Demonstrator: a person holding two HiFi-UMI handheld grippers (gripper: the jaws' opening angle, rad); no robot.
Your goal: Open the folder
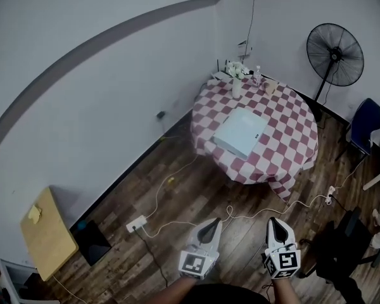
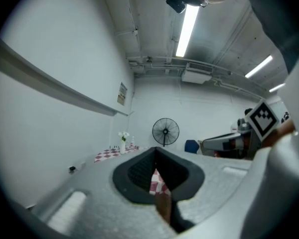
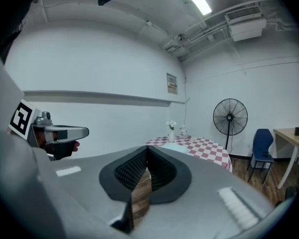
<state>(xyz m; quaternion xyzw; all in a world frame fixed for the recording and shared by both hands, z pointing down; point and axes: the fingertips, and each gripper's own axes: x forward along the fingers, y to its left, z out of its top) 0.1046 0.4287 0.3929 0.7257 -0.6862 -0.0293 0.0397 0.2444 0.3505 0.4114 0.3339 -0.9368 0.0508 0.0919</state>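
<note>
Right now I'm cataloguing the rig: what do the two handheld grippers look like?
The left gripper and right gripper match. Each has a pale grey shell that tapers to a point. Each carries a cube with black-and-white square markers at its rear. Inside the jaws sit black ribbed pads in a black surround.

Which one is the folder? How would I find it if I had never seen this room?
Find the round table with the red-and-white checked cloth, next to the black standing fan. The folder lies flat and closed near the middle of the table. It is the only big, pale, plain rectangle there, while the vase of white flowers stands upright at the far edge.
</note>
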